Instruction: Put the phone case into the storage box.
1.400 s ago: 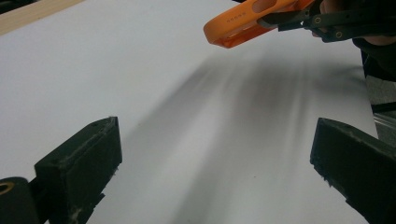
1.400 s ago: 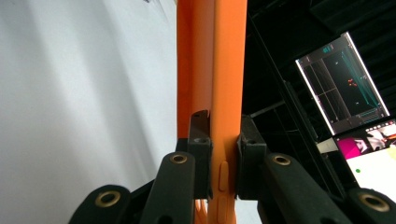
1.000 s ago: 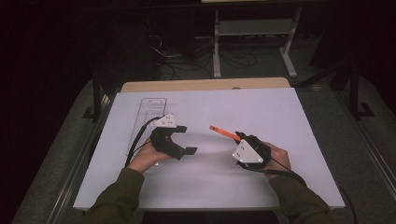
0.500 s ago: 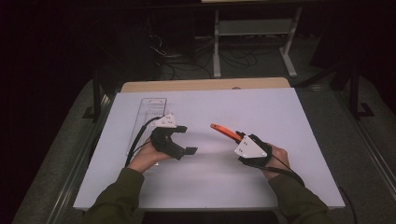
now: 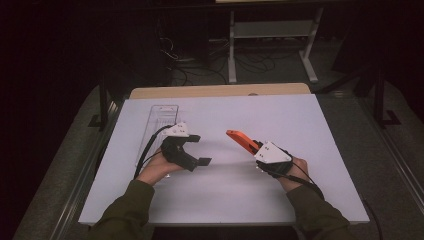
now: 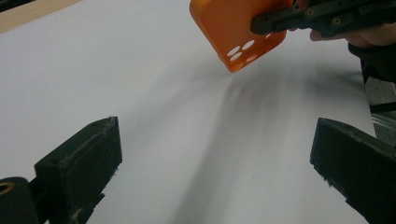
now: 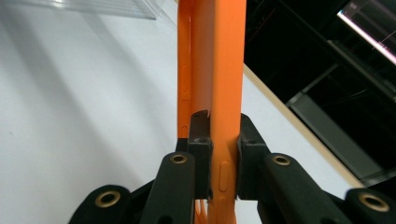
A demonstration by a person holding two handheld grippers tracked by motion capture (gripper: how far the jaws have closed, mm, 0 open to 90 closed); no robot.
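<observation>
- Here, the right gripper (image 5: 255, 148) pinches an orange phone case (image 5: 241, 140), jaws pressed on its two faces near one end; the case juts forward and to the left beyond the jaw tips, held clear of the white table (image 5: 310, 125).
- In the right gripper view the case (image 7: 212, 84) stands edge-on between the jaws, its side-button cutouts facing the camera, running straight up and away from the tips.
- The left gripper (image 5: 200, 150) hangs just above the table, jaws spread wide with bare table between them, holding nothing.
- From the left gripper view, the case (image 6: 238, 28) sits ahead of and above the open jaws, well apart from them, its free end with a cluster of small round holes tipped toward the table; the right gripper's black jaw clamps it from the right.
- A clear plastic tray (image 5: 157, 125) lies flat on the table just behind and to the left of the left gripper; its edge shows at the top of the right gripper view (image 7: 93, 7), beyond the case.
- The two grippers face each other, near but not touching.
</observation>
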